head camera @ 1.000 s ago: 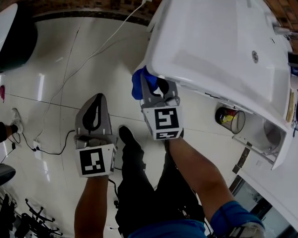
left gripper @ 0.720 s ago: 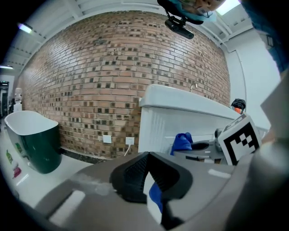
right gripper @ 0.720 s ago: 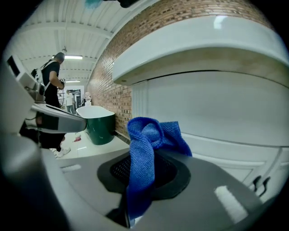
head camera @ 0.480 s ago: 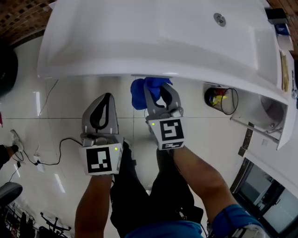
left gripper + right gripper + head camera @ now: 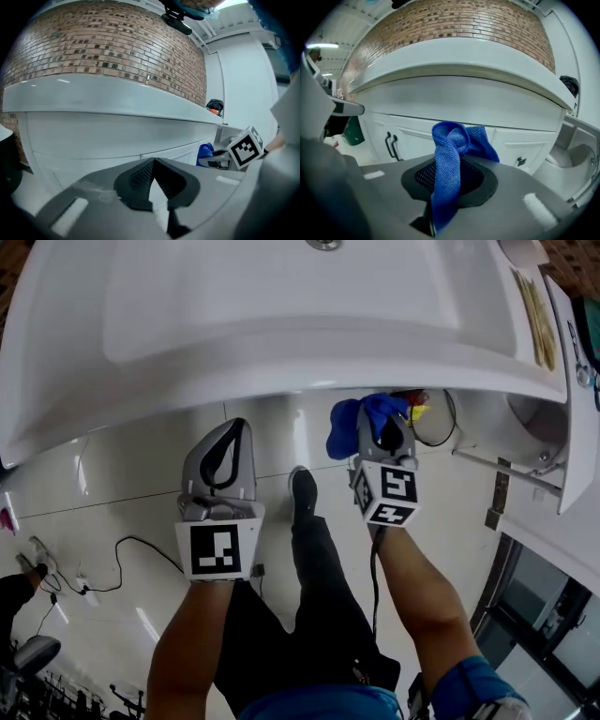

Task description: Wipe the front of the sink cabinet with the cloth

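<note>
Two door handles [image 5: 392,145] (right gripper view only), cloth [image 5: 446,164] pinched

Bright, even light — floor [image 5: 112,493] glare, fisheye edges perhaps slightly soft

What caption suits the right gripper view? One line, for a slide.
Right gripper shut on a blue cloth, held up before the white sink cabinet doors with black handles.

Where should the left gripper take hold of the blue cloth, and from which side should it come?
Likely the bunched fold of the blue cloth standing free beyond the shut jaws of the right gripper, approached from the left: it bulges leftward there, while the lower part is pinched.
</note>
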Demonstrator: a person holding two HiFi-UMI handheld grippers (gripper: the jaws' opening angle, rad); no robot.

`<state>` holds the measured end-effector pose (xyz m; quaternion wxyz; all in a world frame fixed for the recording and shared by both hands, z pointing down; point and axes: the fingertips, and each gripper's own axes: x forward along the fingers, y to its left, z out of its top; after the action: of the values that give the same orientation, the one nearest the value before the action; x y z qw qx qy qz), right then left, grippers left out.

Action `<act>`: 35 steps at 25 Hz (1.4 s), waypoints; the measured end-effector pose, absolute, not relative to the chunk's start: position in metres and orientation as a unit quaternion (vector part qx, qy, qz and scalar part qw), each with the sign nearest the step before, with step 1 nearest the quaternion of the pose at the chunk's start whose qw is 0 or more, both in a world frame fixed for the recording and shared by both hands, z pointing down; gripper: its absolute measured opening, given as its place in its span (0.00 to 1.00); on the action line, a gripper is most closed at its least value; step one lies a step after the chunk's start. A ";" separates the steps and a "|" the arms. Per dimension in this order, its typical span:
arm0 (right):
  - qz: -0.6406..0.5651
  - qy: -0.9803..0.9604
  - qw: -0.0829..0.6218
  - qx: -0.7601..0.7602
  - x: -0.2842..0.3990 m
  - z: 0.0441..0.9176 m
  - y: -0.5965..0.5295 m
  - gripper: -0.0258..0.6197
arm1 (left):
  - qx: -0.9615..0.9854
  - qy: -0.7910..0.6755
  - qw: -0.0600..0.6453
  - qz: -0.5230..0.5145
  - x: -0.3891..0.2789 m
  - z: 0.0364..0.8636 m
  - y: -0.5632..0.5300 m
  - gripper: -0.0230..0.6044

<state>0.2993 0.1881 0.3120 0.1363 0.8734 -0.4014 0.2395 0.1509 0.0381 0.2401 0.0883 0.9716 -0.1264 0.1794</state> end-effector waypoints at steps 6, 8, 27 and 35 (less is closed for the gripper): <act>0.242 -0.358 0.137 0.891 0.368 0.328 0.248 0.17 | 0.971 -0.108 0.083 0.199 0.193 0.259 0.084 0.04; 0.233 -0.363 0.141 0.891 0.378 0.331 0.248 0.17 | 0.970 -0.107 0.082 0.203 0.197 0.267 0.091 0.04; 0.220 -0.430 0.146 0.863 0.348 0.357 0.164 0.17 | 0.954 -0.185 0.107 0.208 0.135 0.298 0.047 0.04; 0.212 -0.493 0.135 0.833 0.274 0.344 0.092 0.17 | 0.948 -0.207 0.118 0.210 0.089 0.300 0.010 0.04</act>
<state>0.2744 0.0923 0.3436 0.1349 0.8328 -0.4934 0.2119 0.0889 0.0102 0.2999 0.1184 0.9480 -0.2074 0.2104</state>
